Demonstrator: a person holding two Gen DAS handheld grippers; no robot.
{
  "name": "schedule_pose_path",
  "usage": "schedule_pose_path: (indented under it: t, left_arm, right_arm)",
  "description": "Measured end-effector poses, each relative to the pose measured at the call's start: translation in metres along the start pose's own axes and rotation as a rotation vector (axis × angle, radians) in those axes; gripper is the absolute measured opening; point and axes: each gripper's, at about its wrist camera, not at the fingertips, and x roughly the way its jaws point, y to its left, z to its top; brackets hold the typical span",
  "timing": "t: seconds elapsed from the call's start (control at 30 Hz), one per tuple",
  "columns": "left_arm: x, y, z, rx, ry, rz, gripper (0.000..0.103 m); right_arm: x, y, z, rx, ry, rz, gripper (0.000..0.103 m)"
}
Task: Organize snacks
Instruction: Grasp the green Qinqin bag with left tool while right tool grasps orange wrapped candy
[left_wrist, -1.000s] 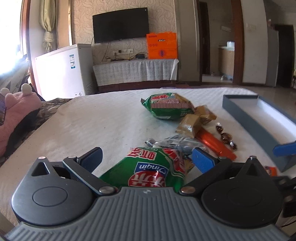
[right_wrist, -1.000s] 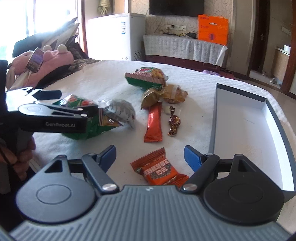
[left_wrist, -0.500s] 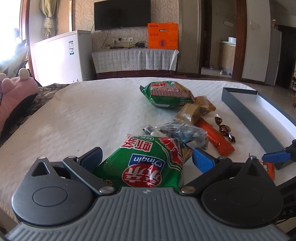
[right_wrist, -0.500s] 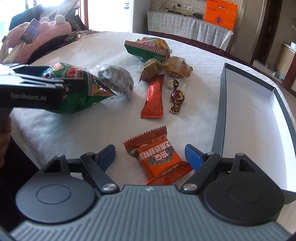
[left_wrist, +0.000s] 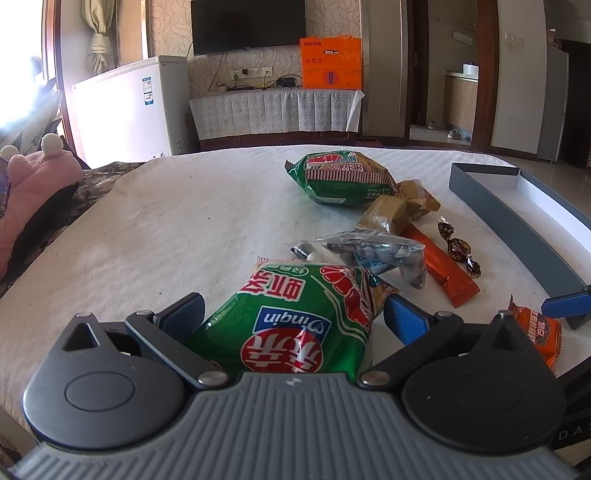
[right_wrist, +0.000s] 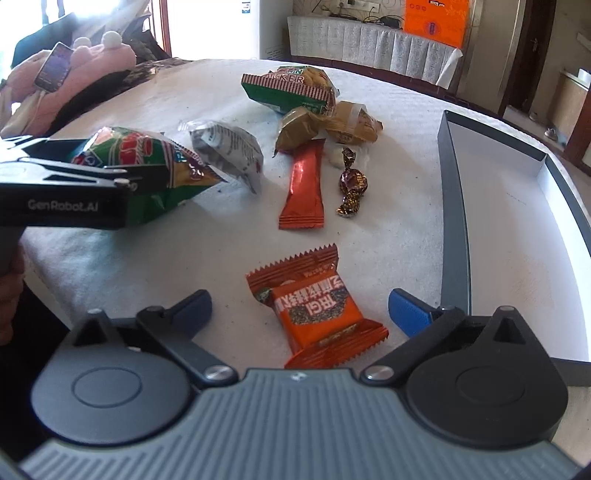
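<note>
In the left wrist view my left gripper (left_wrist: 291, 310) is shut on a green snack bag (left_wrist: 295, 314), both pads against its sides. The right wrist view shows that bag (right_wrist: 147, 162) tilted just above the white cloth. My right gripper (right_wrist: 301, 304) hangs over an orange square packet (right_wrist: 314, 306) that lies flat between its jaws. The jaws are opening and neither pad touches the packet. One blue fingertip (left_wrist: 565, 304) of the right gripper shows beside the packet (left_wrist: 539, 332). A grey box (right_wrist: 454, 206) with a white floor lies to the right.
Further back on the cloth lie a silver packet (right_wrist: 229, 147), a long orange stick (right_wrist: 303, 188), a brown wrapped candy (right_wrist: 351, 184), tan packets (right_wrist: 332, 122) and a second green cracker bag (right_wrist: 288, 88). Pink plush and a phone (right_wrist: 55, 70) sit at the far left.
The right jaws have spread wider and the orange packet now sits deeper between them. The left gripper keeps the green bag and has barely moved.
</note>
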Motion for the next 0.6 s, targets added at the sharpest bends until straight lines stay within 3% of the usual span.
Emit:
schedule_pose_path:
  t: [0.23,0.33,0.6]
  left_arm:
    - [0.0022,-0.0022,-0.0005,0.006,0.005,0.007,0.103]
    - [0.0036,-0.0031,-0.0004,0.011,0.010,0.011,0.103]
    - [0.0079,-0.0087,-0.0006,0.026,0.024,0.008,0.103]
  right_arm:
    - [-0.0007,0.0027,-0.0009,-0.003,-0.009,0.005,0.103]
    - [-0.0013,0.0084,0.0005,-0.035,-0.009,0.049,0.103]
    - [-0.0035,0.0026,0.0020,0.003,-0.004,0.014,0.097]
